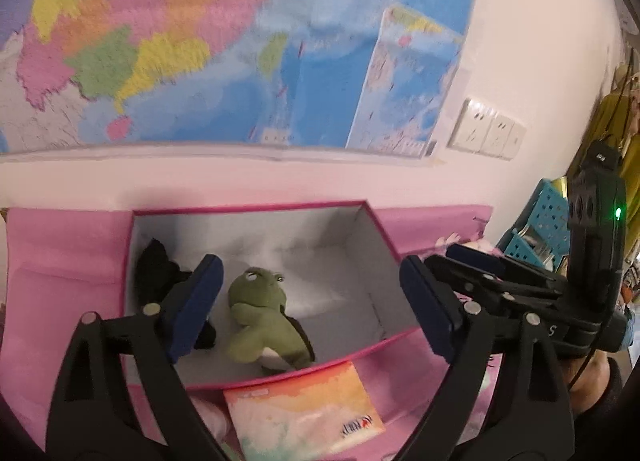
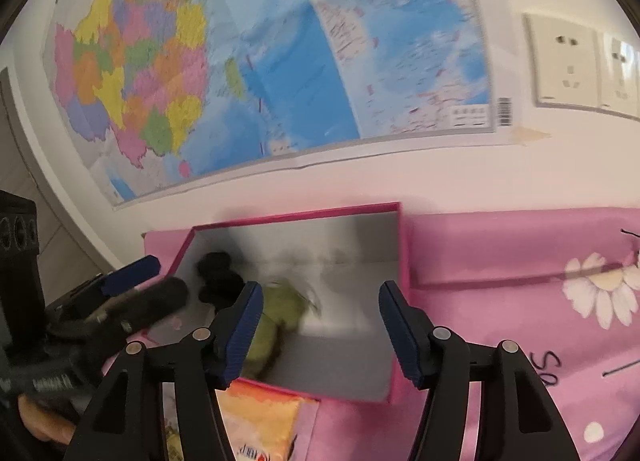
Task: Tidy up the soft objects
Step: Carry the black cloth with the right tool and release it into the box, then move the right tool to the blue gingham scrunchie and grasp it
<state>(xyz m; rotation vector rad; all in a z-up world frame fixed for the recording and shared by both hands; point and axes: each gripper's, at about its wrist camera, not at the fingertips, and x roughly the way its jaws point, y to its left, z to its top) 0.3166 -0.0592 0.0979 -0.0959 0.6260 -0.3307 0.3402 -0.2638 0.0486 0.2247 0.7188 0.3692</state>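
A pink-edged open box with a white inside stands on a pink cloth against the wall. Inside it lie a green frog plush and a black soft toy at its left. The right wrist view shows the box, the blurred frog and the black toy. My left gripper is open and empty above the box. My right gripper is open and empty over the box's front. A colourful soft pack lies in front of the box, and shows in the right wrist view.
A large map hangs on the wall behind, with wall sockets to its right. The pink cloth with a daisy print spreads right of the box. A blue perforated basket stands at far right. The other gripper hovers right of the box.
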